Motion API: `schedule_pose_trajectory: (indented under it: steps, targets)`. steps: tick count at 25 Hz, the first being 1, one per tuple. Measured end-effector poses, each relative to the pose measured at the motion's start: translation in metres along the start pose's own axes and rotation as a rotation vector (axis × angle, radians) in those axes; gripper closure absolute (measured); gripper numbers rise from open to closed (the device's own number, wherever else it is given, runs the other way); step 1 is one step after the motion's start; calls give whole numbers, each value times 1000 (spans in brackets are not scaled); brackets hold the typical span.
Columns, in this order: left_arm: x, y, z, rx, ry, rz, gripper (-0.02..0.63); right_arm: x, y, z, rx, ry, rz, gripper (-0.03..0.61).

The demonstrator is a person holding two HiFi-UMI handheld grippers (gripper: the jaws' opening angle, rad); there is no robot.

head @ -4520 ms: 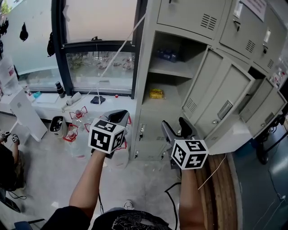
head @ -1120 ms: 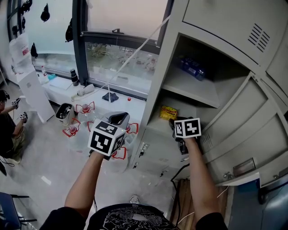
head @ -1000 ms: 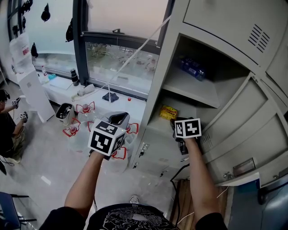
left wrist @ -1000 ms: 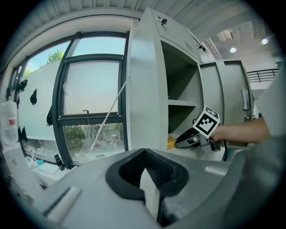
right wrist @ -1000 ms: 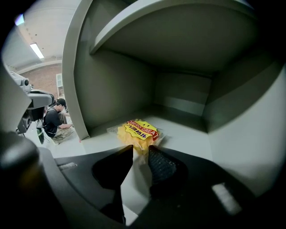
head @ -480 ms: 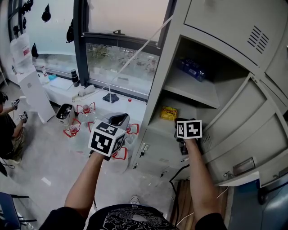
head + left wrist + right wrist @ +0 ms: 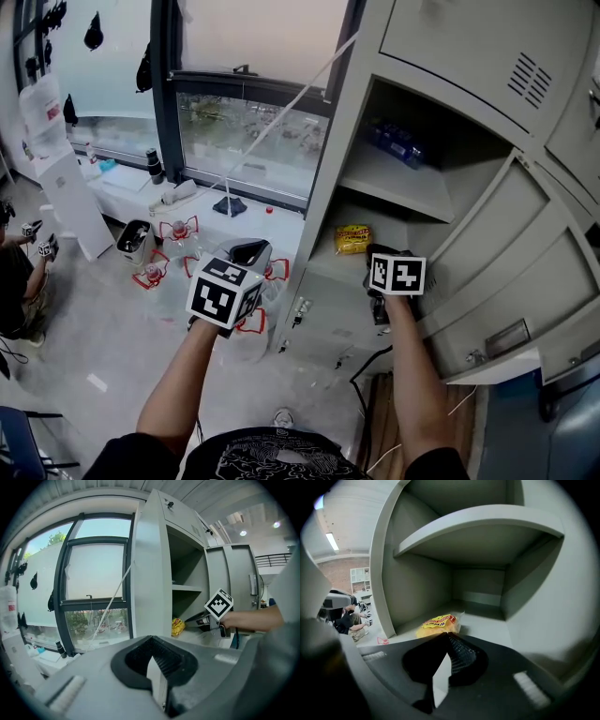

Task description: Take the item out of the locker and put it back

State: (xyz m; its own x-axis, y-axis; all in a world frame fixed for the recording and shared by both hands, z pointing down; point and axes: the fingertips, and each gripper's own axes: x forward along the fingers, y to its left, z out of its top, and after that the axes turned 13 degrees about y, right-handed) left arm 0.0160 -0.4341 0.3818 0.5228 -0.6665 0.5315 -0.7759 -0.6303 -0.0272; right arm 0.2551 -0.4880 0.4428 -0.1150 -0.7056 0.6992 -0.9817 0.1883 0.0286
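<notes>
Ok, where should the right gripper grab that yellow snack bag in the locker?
Probably the near edge of the yellow snack bag, coming in low through the open front of the locker. It lies flat on the shelf, walled in at the sides and above, so only the front is free. The right gripper looks shut; open it first.

No words or numbers are reading clearly anywhere. The yellow packet [image 7: 437,625], lying on the lower locker shelf [image 7: 487,623] to the left, is carrying a red band of print; the lettering is blurring out in the right gripper view and is too small in the head view. The cube [image 7: 223,293] of the left gripper [image 7: 247,250] and the cube [image 7: 397,274] of the right gripper [image 7: 446,641] are showing black-and-white square codes only. The blue packs [image 7: 398,143] on the far upper shelf are showing pale, unreadable print.
</notes>
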Motion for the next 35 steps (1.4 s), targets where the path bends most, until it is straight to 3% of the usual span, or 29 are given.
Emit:
schedule_pose_trajectory:
  steps: [35]
  targets:
    - [-30, -50, 16, 114, -52, -121, 607, -162, 48, 28, 51, -365, -37, 552]
